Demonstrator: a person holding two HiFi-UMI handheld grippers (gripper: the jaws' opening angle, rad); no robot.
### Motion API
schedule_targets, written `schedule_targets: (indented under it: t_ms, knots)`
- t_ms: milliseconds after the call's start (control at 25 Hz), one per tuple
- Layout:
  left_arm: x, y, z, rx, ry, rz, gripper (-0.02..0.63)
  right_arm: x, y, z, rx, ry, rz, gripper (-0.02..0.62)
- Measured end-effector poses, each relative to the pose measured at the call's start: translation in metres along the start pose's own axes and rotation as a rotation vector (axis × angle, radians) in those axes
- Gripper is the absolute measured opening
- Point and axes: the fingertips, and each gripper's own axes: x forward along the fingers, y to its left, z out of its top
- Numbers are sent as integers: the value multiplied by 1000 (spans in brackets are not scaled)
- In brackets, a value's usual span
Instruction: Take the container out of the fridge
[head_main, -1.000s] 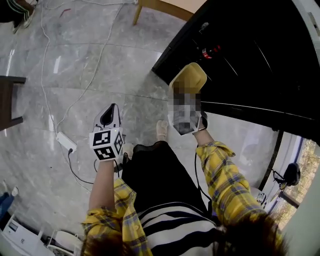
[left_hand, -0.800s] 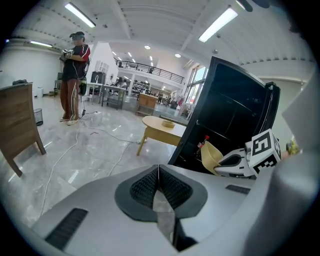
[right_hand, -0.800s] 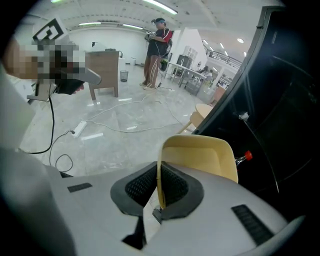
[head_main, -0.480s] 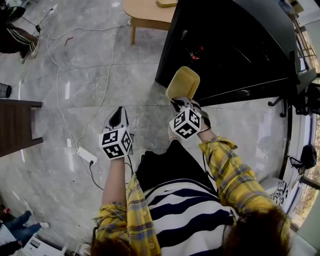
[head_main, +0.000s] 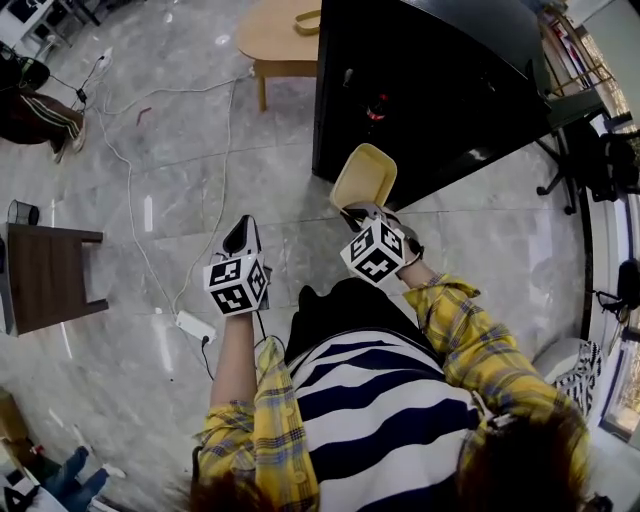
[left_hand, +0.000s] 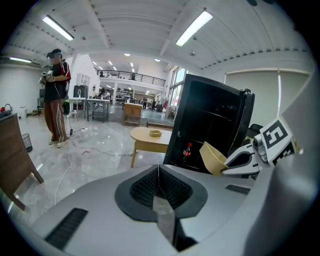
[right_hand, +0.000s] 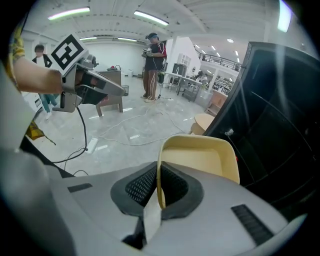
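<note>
Container (head_main: 364, 177) matt plastic; fridge (head_main: 440, 95) glossy black; floor (head_main: 165, 205) polished marble.

On my feed both arms wear yellow plaid sleeves (head_main: 470, 345) crossed with grey and white lines, over a top (head_main: 375, 410) in broad navy and white stripes. A black lower garment (head_main: 335, 305) sits at 12 o'clock of the top. The left gripper (head_main: 243, 224) and right gripper (head_main: 358, 211) have pale grey shells, each with a cube (head_main: 238, 285) of black-and-white square markers at its 6 o'clock end. The jaws carry black ribbed pads (left_hand: 145, 186). A thin black cable (right_hand: 81, 131) hangs from the left gripper at 6 o'clock.
</note>
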Motion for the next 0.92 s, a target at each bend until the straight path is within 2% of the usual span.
schedule_targets:
  t_ms: [360,680,920]
  knots:
    - [-16,-16,4,35,-10,-42,18,-32,15,-2,-15,-14,-12,34]
    - [-32,-24,-8,38,8,-42,18,-47,33,-17,-1,2,4,34]
    - [-33,-23,-9,36,0,-31,18,-41,37,-13,-1,-9,12,34]
